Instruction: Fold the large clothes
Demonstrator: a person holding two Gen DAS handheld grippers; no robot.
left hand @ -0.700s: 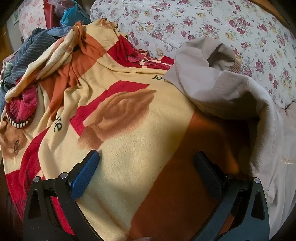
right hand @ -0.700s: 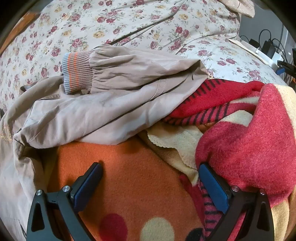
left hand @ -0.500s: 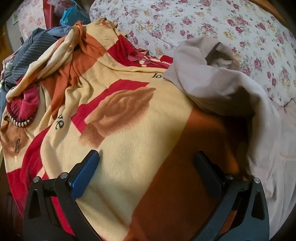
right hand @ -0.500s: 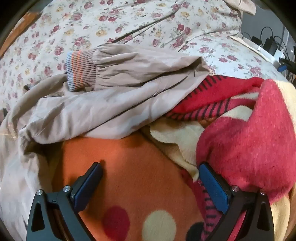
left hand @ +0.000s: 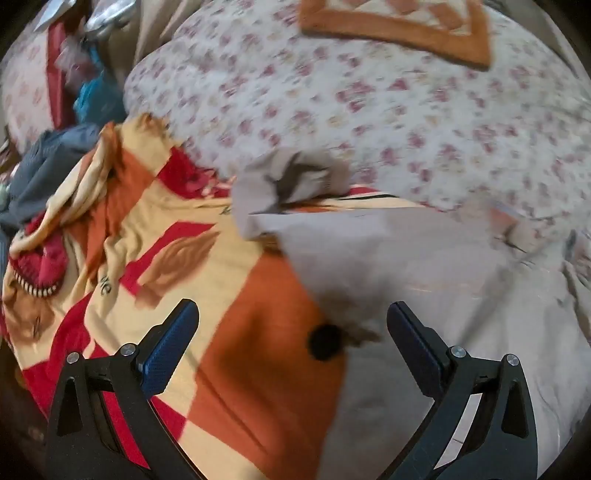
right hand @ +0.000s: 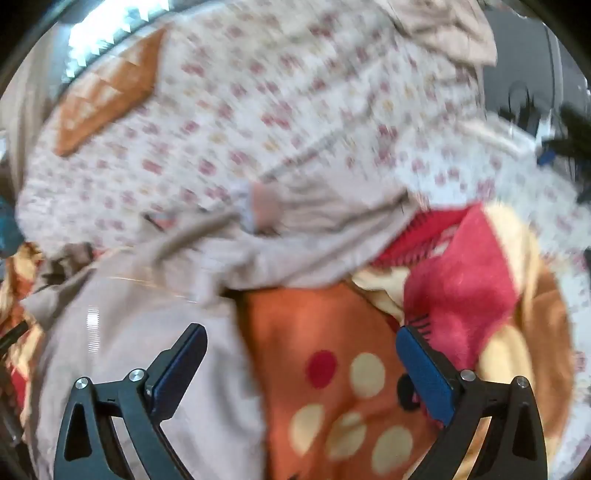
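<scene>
Both grippers [left hand: 291, 325] [right hand: 301, 349] hover spread above beige jacket [left hand: 424, 258]

**Motion-blurred fisheye views in warm daylight**

Both wrist views are smeared by motion blur. The rose-patterned white bedspread [left hand: 369, 110] loses its flowers to streaks, worst in the right view. The black two-finger grippers [left hand: 291, 325] [right hand: 301, 350] stay sharp at the bottom. Warm, fairly bright light falls on the orange, cream and red fleece blanket [left hand: 258, 350], with soft shadow under the edge of the beige cotton jacket [left hand: 406, 258]. A blown-out bright patch [right hand: 107, 33] glares at the right view's top left. The edges curve and darken to black corners.
</scene>
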